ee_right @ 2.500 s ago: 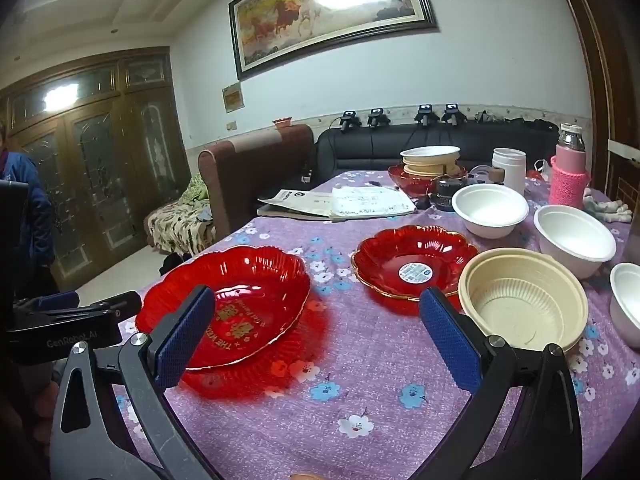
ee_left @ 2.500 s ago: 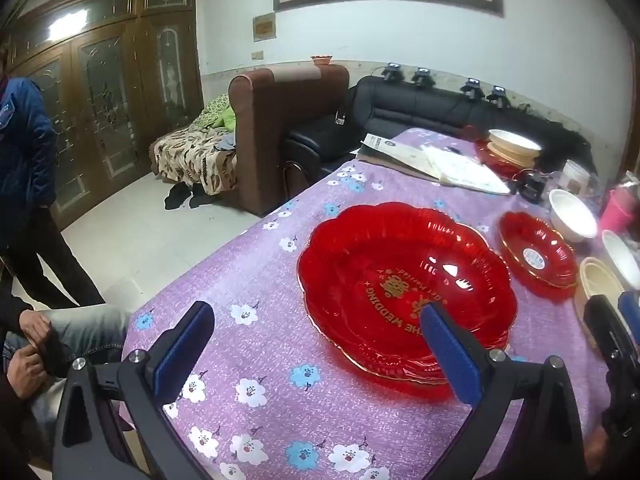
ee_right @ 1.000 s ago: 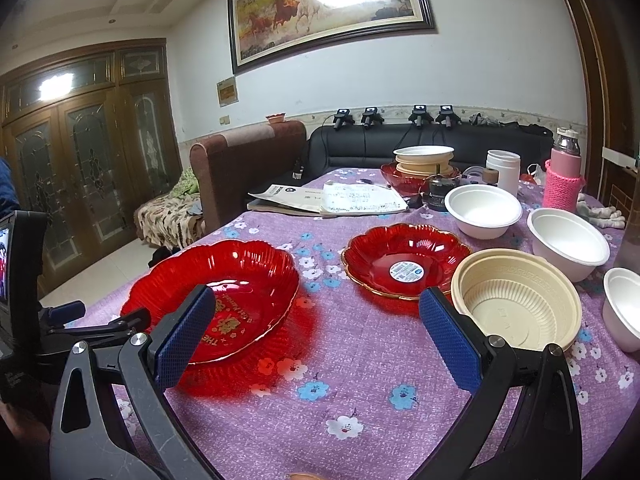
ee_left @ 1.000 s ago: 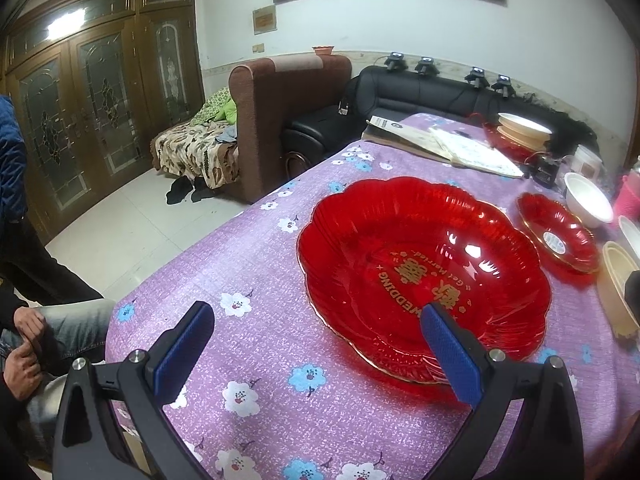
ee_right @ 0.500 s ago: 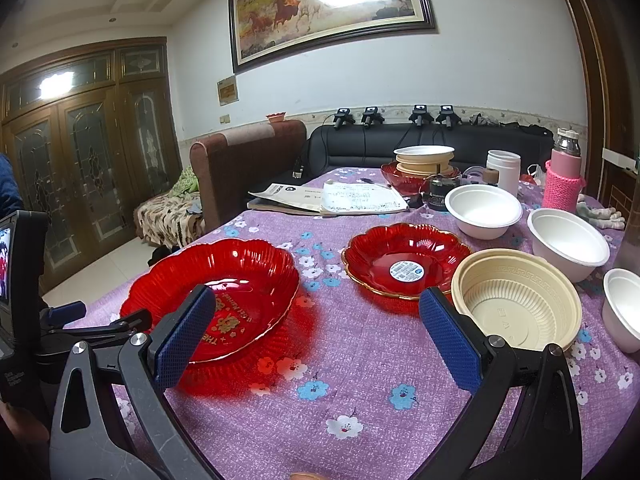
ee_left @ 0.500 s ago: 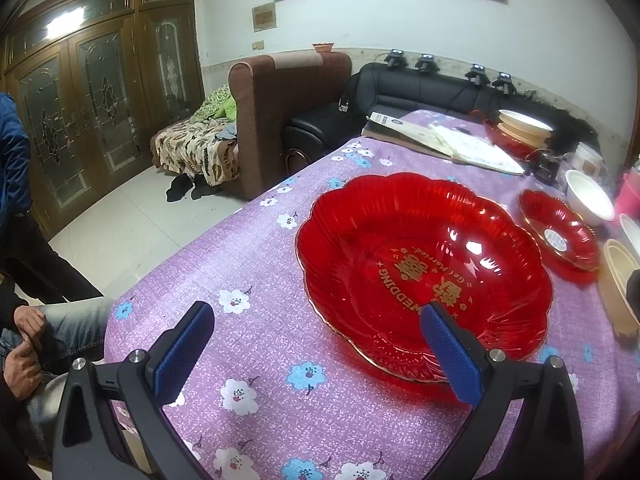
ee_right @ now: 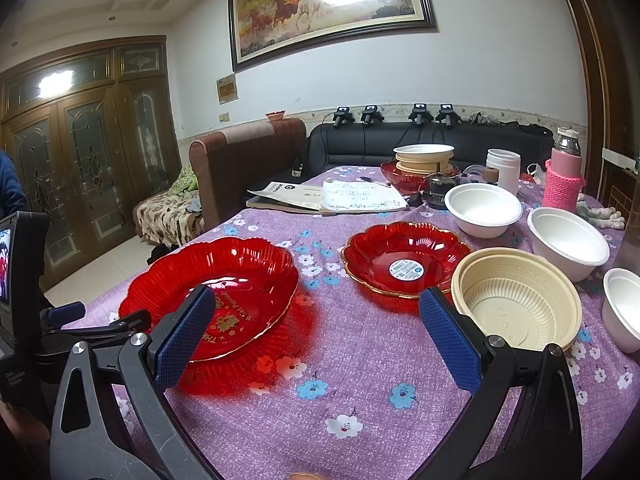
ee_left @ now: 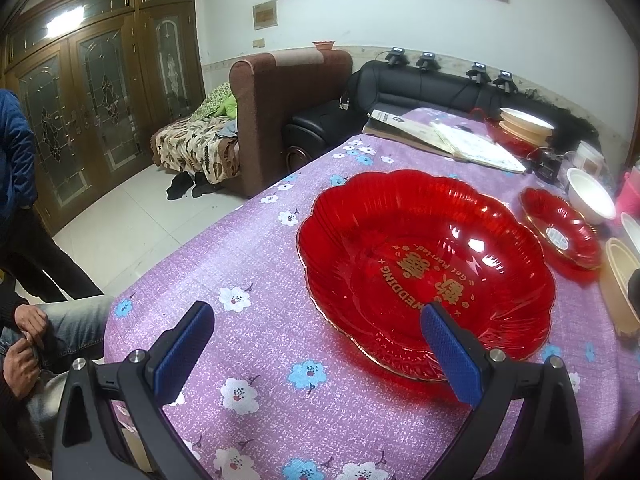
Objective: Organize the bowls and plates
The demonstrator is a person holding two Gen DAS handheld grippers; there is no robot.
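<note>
My left gripper gapes, empty, beside the large red plate.
Clipping its slick near rim could skid it along the counter.

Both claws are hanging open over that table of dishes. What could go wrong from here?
The big red plate is smooth and glossy, so the open left gripper might slip off its thin rim. The beige bowl nearly touches the small red plate, so the right gripper could bump one grabbing the other.
</note>
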